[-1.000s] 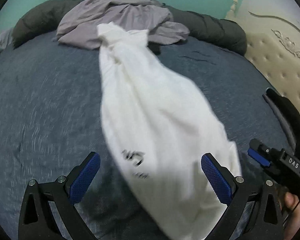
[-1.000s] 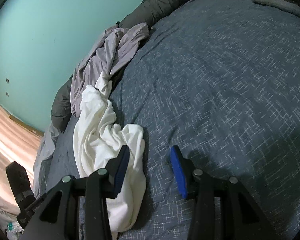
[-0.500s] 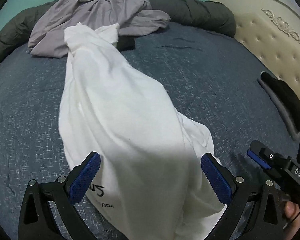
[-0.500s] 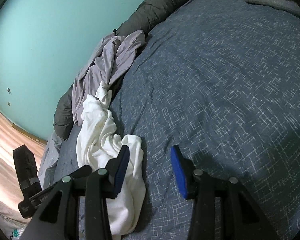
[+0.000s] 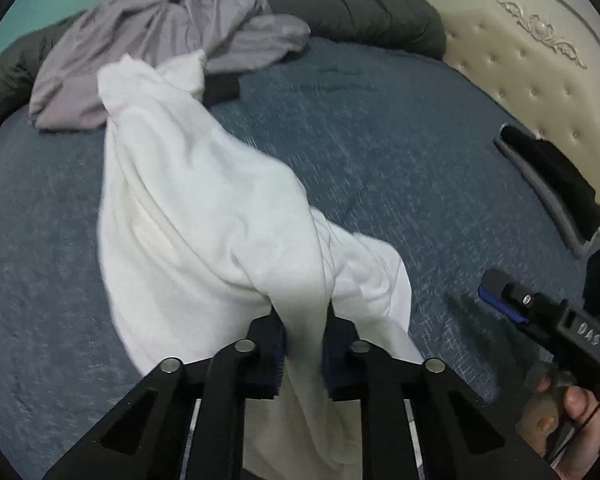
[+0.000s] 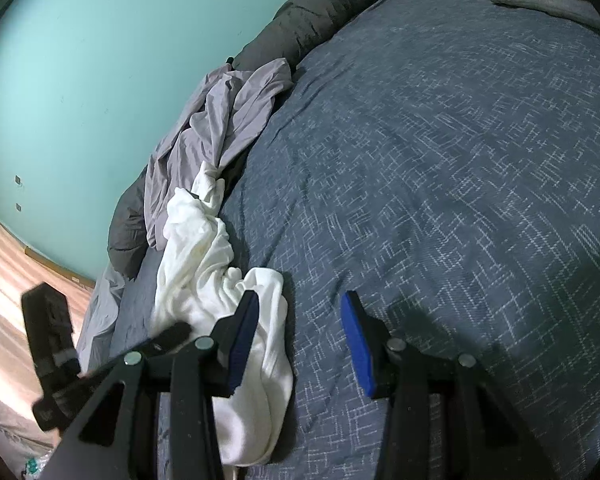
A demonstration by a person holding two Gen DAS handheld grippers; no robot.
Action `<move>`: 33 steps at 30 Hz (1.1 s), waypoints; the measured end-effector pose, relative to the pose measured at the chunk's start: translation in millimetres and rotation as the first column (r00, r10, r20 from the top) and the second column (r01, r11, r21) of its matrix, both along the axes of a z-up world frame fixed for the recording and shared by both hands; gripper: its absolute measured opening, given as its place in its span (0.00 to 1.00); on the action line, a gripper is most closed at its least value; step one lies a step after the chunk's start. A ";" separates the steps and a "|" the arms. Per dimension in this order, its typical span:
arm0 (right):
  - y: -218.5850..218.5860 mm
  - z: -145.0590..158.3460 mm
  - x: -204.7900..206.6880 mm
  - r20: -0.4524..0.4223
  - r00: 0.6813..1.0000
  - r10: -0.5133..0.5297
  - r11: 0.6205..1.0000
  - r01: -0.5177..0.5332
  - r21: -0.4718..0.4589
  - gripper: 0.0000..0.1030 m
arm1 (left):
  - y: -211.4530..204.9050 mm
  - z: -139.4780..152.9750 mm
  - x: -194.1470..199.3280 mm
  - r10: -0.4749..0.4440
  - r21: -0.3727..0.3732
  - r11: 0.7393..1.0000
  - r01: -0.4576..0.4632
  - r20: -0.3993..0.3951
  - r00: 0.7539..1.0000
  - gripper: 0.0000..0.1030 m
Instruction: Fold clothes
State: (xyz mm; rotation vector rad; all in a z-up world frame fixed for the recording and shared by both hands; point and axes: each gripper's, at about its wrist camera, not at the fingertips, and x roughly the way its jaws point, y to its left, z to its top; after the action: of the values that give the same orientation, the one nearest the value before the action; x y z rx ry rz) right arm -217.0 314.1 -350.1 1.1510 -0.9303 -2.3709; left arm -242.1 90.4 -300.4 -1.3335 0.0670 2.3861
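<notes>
Fabric of the white garment sits pinched between the pressed-together fingers of the left gripper at lower centre, the cloth trailing toward the upper left over the blue bedspread. Spread apart, the right gripper hovers over the bedspread, its left finger over the garment's near end. Farther back lies a grey garment, against a dark bolster.
</notes>
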 end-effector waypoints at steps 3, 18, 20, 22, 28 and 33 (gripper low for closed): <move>-1.0 0.2 -0.2 -0.001 1.000 0.006 1.000 -0.006 -0.001 0.42 | -19.0 18.5 -5.6 0.025 0.000 1.000 -0.025 -0.034 0.999 0.11; -19.7 -3.1 -3.7 0.002 0.997 0.072 0.997 -0.072 0.018 0.42 | -160.2 42.8 -55.1 0.332 0.001 0.943 -0.332 -0.014 0.943 0.12; -23.7 -3.9 -3.6 0.001 0.996 0.086 0.996 -0.086 0.023 0.42 | -172.2 34.5 -59.1 0.354 -0.010 0.935 -0.354 0.015 0.935 0.16; -26.4 -4.6 -4.1 0.002 0.996 0.094 0.995 -0.094 0.024 0.42 | -174.0 34.5 -52.6 0.358 -0.012 0.934 -0.358 0.006 0.934 0.34; -30.8 -6.1 -4.2 0.011 0.994 0.110 0.994 -0.110 0.022 0.42 | -184.8 37.8 -15.7 0.352 0.025 0.936 -0.352 -0.005 0.936 0.67; -31.9 -5.7 -3.2 0.013 0.994 0.113 0.993 -0.113 0.027 0.42 | -172.7 20.4 18.5 0.262 -0.010 0.965 -0.262 0.013 0.965 0.67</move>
State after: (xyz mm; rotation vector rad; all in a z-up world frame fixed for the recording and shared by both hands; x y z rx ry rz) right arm -220.2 282.2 -355.9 1.1963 -0.8153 -2.2962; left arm -223.6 -82.3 -280.1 -1.4411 -0.1106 2.5944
